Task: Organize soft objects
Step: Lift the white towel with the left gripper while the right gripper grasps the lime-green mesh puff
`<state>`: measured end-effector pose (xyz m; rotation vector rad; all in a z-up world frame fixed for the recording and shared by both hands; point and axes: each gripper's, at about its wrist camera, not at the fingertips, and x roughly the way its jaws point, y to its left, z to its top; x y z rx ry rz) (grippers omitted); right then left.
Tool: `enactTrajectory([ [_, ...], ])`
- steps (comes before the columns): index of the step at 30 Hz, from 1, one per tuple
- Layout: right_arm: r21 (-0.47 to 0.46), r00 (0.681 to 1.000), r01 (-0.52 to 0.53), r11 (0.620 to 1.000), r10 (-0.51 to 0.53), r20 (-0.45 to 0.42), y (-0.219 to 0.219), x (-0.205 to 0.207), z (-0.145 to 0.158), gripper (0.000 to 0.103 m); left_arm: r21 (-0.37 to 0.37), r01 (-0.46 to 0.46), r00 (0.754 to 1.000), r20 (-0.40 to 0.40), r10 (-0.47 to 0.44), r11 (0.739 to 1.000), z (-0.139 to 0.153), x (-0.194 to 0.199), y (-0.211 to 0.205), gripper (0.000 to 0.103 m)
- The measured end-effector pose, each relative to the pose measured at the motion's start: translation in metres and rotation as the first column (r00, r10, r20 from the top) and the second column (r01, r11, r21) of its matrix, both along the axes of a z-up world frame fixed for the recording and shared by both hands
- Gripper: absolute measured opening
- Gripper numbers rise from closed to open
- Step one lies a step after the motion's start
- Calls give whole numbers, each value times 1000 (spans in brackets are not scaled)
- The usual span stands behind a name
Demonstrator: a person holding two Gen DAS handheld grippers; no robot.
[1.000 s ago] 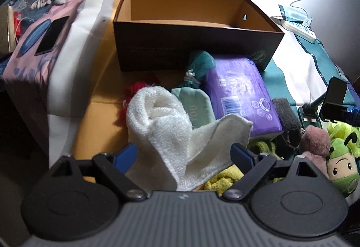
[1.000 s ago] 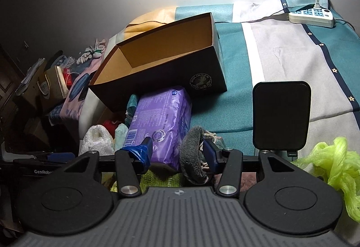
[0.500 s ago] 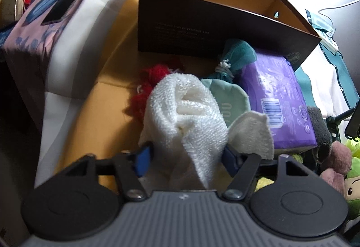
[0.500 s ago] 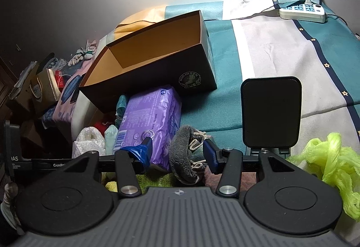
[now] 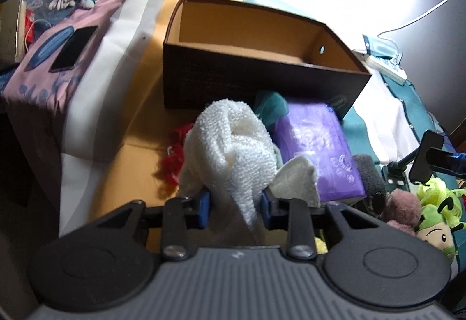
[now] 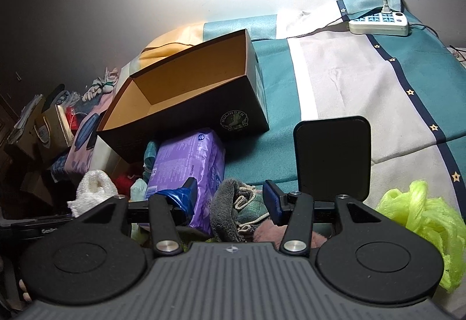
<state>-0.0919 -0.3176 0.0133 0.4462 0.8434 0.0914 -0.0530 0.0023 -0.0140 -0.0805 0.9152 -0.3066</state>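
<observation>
My left gripper (image 5: 234, 203) is shut on a white towel (image 5: 230, 145) and holds it up in front of the open dark cardboard box (image 5: 233, 78). The towel also shows in the right wrist view (image 6: 93, 189). Behind it lie a purple soft pack (image 5: 317, 145), a teal cloth (image 5: 271, 107) and a red fluffy thing (image 5: 171, 160). My right gripper (image 6: 230, 197) is open over a grey cloth (image 6: 227, 212), beside the purple pack (image 6: 186, 165) and near the box (image 6: 186, 104).
A green plush toy (image 5: 437, 224) and a pink plush (image 5: 402, 209) lie at the right. A black phone stand (image 6: 332, 157) stands by my right gripper, with a neon yellow net (image 6: 422, 218) beside it. A power strip (image 6: 378, 23) lies far back. A phone (image 5: 72, 47) lies on the pink cloth.
My left gripper has closed on the white towel and lifted it off the pile. My right gripper has stayed open over the grey cloth, shifting slightly.
</observation>
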Motion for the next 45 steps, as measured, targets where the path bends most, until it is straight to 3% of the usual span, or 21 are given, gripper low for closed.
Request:
enactTrajectory([
  [6, -37, 998, 49, 998, -47, 35, -25, -5, 10, 33, -41, -24, 994, 104, 28, 999, 38, -2, 7, 31],
  [11, -91, 987, 158, 983, -155, 35, -71, -24, 16, 33, -53, -23, 987, 156, 31, 998, 55, -2, 4, 31],
  [16, -216, 970, 234, 948, -243, -19, -110, -48, 2, 33, -53, -26, 983, 178, 35, 998, 61, -1, -1, 31],
  [18, -214, 965, 237, 948, -255, -64, -122, -55, -9, 33, -48, -26, 984, 173, 34, 999, 61, 0, -6, 31],
  [23, -218, 968, 191, 957, -220, -117, -121, -65, -33, 34, -34, -14, 987, 162, 19, 999, 59, -1, -19, 31],
  [28, -223, 982, 82, 971, -117, -146, -116, -63, -50, 37, -28, -19, 987, 161, 23, 999, 58, -5, -29, 31],
  [35, -178, 981, 114, 977, -139, -135, -127, -53, -74, 42, -7, -62, 984, 165, 63, 998, 60, -15, -36, 31],
  [41, -215, 985, 78, 973, -109, -137, -127, -46, -84, 45, -3, -100, 981, 167, 99, 995, 57, -20, -42, 31],
  [45, -201, 985, 82, 976, -110, -133, -132, -45, -86, 41, -1, -115, 980, 162, 114, 993, 57, -19, -42, 31],
])
